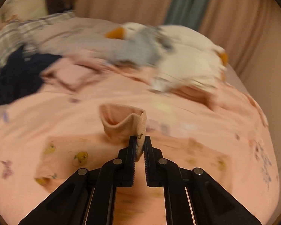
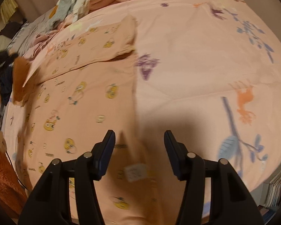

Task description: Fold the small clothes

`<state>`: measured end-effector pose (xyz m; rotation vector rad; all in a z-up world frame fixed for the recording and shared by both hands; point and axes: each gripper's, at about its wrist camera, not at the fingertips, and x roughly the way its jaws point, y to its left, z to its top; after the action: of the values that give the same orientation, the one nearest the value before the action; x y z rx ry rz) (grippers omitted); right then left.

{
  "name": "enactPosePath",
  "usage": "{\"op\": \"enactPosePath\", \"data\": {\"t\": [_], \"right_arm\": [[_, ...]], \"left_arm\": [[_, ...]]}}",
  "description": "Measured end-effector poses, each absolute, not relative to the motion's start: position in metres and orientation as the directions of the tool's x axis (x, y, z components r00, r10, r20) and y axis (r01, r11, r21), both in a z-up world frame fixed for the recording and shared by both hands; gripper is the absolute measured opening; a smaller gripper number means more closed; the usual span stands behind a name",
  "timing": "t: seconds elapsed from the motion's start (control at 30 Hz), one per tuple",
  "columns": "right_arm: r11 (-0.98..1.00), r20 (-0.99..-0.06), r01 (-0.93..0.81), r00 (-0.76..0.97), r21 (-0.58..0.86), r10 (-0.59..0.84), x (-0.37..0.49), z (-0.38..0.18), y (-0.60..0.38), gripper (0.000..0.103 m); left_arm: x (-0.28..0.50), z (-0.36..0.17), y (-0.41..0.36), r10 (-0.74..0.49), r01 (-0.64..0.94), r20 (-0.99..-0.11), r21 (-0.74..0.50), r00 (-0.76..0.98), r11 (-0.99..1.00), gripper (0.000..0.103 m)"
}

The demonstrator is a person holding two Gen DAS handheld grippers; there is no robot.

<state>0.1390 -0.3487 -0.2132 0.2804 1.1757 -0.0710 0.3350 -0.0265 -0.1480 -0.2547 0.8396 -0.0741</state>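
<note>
Fingers of my left gripper point(image 1: 140, 144) pinch a peach sleeve cuff point(image 1: 124, 121); my right gripper point(image 2: 139, 138) hangs spread above the printed garment point(image 2: 80, 97) on the bed point(image 2: 187, 56).

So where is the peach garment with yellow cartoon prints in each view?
Left wrist: the peach garment lies low and left of centre; its cuff is pinched in the left tool.
Right wrist: it fills the left half.
Shared landmark: the pink bedsheet.
</note>
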Motion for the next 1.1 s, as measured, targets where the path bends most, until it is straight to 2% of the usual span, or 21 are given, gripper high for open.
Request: {"op": "enactPosePath", "data": {"t": [0.1,0.27,0.4,0.47,0.57,0.63,0.67,0.7,0.73,0.77,0.87,0.9,1.0,1.1], "right_arm": [[0.948,-0.912,0.244,0.4,0.203,0.092,0.129,-0.213,-0.369,0.054],[0.929,-0.917,0.306,0.392,0.207,0.075,0.118,-0.218,-0.394,0.054],[0.916,-0.918,0.318,0.38,0.243,0.111,0.112,-0.221,-0.402,0.056],[0.916,-0.919,0.32,0.379,0.242,0.111,0.111,-0.221,-0.401,0.064],[0.914,-0.907,0.303,0.398,0.269,0.135,0.113,-0.217,-0.393,0.066],[0.918,-0.901,0.276,0.404,0.285,0.158,0.122,-0.214,-0.384,0.066],[0.922,-0.902,0.266,0.402,0.282,0.16,0.124,-0.212,-0.381,0.066],[0.929,-0.902,0.245,0.399,0.277,0.163,0.133,-0.209,-0.374,0.066],[0.935,-0.9,0.222,0.4,0.277,0.171,0.141,-0.207,-0.368,0.066],[0.94,-0.898,0.194,0.399,0.28,0.186,0.153,-0.204,-0.36,0.067],[0.956,-0.893,0.119,0.404,0.267,0.199,0.195,-0.191,-0.332,0.068],[0.963,-0.885,0.067,0.417,0.259,0.209,0.213,-0.184,-0.319,0.068],[0.962,-0.869,-0.015,0.424,0.274,0.254,0.269,-0.175,-0.286,0.079],[0.935,-0.863,-0.005,0.384,0.355,0.329,0.323,-0.185,-0.266,0.078]], "left_arm": [[0.341,-0.164,-0.08,-0.253,0.04,-0.75,-0.29,0.611,0.956,0.008],[0.341,-0.211,-0.156,-0.235,0.146,-0.852,-0.188,0.469,0.971,0.008],[0.333,-0.234,-0.166,-0.184,0.214,-0.932,-0.12,0.312,0.969,0.008],[0.325,-0.225,-0.156,-0.207,0.261,-0.938,-0.133,0.279,0.956,0.008],[0.308,-0.199,-0.124,-0.252,0.262,-0.917,-0.172,0.308,0.95,0.008],[0.289,-0.178,-0.099,-0.188,0.263,-0.897,-0.084,0.401,0.961,0.01],[0.281,-0.172,-0.088,-0.152,0.262,-0.882,-0.034,0.446,0.965,0.02],[0.274,-0.168,-0.073,-0.106,0.242,-0.86,0.02,0.498,0.97,0.041],[0.271,-0.167,-0.058,-0.051,0.198,-0.839,0.069,0.542,0.978,0.05],[0.268,-0.169,-0.047,0.004,0.156,-0.819,0.114,0.573,0.981,0.054],[0.272,-0.194,-0.012,0.129,0.098,-0.828,0.216,0.546,0.972,0.053],[0.276,-0.203,0.001,0.152,0.074,-0.844,0.22,0.514,0.973,0.05],[0.283,-0.224,0.027,0.196,0.011,-0.862,0.227,0.467,0.974,0.046],[0.281,-0.235,0.037,0.188,-0.007,-0.869,0.208,0.458,0.978,0.046]]}}
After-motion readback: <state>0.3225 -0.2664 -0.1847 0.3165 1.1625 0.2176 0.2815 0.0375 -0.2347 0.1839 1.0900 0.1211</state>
